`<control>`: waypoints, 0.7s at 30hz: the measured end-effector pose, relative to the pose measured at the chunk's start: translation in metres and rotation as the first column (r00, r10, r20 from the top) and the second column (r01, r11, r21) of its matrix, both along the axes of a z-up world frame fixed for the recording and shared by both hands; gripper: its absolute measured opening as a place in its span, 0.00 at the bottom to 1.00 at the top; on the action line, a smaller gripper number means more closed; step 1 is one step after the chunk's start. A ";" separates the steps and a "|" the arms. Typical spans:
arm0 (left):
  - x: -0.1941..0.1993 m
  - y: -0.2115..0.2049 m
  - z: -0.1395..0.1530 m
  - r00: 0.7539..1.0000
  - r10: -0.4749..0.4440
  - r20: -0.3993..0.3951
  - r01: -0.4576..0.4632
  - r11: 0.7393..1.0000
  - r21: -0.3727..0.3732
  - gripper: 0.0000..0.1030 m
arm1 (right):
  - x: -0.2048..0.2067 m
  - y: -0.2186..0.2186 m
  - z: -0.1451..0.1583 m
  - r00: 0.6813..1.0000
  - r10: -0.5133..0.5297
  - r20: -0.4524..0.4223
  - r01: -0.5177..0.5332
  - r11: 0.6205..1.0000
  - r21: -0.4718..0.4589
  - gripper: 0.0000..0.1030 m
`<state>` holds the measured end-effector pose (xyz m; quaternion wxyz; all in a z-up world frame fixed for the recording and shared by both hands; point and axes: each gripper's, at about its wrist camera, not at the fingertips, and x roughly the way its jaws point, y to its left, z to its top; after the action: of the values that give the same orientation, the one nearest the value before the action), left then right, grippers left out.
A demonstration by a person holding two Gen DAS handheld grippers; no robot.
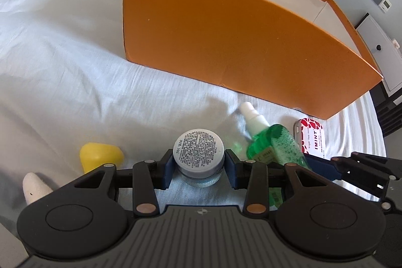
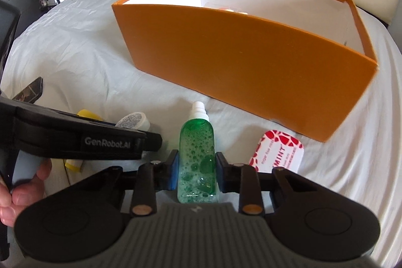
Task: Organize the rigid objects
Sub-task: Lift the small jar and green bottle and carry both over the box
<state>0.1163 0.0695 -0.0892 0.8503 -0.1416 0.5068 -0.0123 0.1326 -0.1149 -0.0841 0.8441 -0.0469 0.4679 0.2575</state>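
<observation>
Both grippers sit lowest in their own views, so starting there. Left gripper [image 1: 198,168] is clamped on a little glass jar [image 1: 198,155], pads pressing either side just under its grey lid; the jar stands upright on the bedsheet [image 1: 75,54], with tiny print on the lid I can't read. To its left are a yellow plastic piece [image 1: 100,155] and something whitish at the frame edge, can't tell what.

Right gripper [image 2: 196,167] has its blue pads snug against the flat sides of a green spray bottle [image 2: 197,155], so I'd call that a grasp. The bottle's long axis runs straight out along the fingers, white nozzle pointing at the orange box [image 2: 251,67], foamy liquid inside. Just right of it lies a mint tin [image 2: 276,150], red-and-white, reading "sugar free mints" and "IMINT". The other tool's body in the right view says "GenRobot.AI".

The box is dead ahead of both grippers, open-topped, white inside, something already in there but mostly hidden. I'd guess both loads need to clear that tall near wall before dropping in. The right hand looks slightly nearer.
</observation>
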 end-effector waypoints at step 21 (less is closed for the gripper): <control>0.005 -0.006 0.108 0.944 -0.137 0.301 0.135 0.990 0.027 0.45 | -0.007 -0.047 0.113 0.965 -0.157 0.212 0.123 0.979 0.164 0.28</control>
<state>0.1216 0.0639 0.0184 0.9152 -0.1003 0.3795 -0.0909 0.1255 -0.1622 0.0284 0.9087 0.0211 0.3512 0.2244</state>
